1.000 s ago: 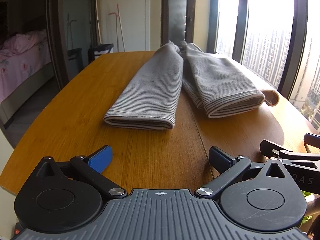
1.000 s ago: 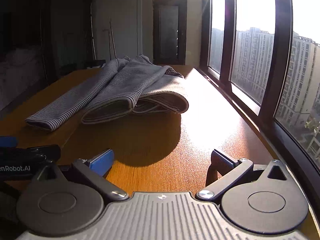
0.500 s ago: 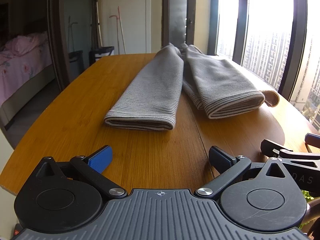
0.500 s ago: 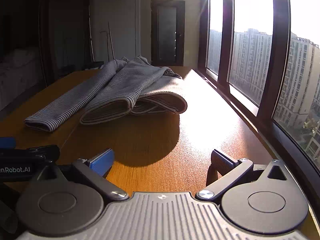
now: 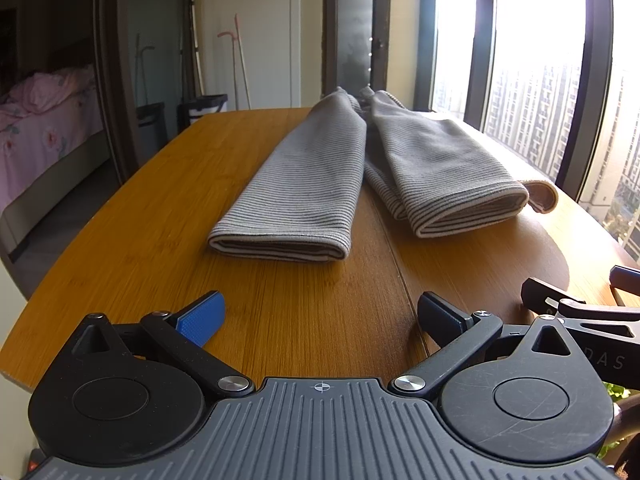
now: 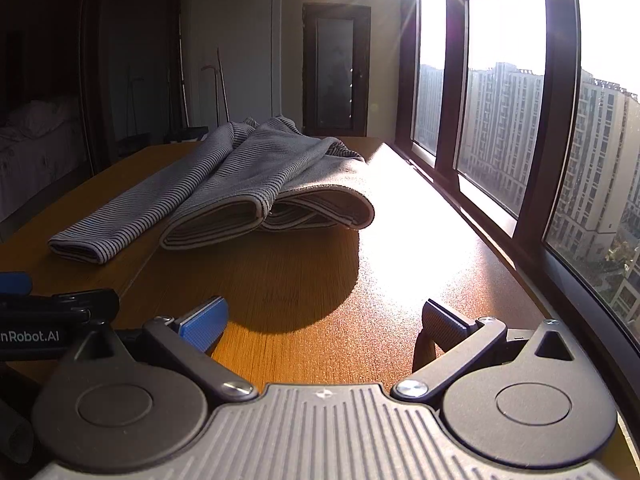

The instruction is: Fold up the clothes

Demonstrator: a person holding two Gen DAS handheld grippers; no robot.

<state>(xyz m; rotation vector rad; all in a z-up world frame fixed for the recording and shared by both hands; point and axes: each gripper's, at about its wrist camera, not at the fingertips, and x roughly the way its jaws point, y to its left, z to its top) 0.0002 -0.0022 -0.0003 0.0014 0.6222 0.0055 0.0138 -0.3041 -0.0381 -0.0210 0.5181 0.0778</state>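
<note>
Both claws, left claw (image 5: 320, 314) and right claw (image 6: 322, 320), gape empty; striped garment (image 5: 304, 184) at 12 o'clock on bench (image 5: 160, 208), and its loose layers may slip apart if pinched shallowly.

Left wrist view: low over the near edge of the tabletop (image 5: 120, 248), facing along it toward the far door (image 5: 355, 36), well back from the striped garment (image 5: 304, 184).
Right wrist view: low beside it on the window side, facing alike.
Shared: garment, tabletop, door, each other's tongs at the frame edge.
</note>
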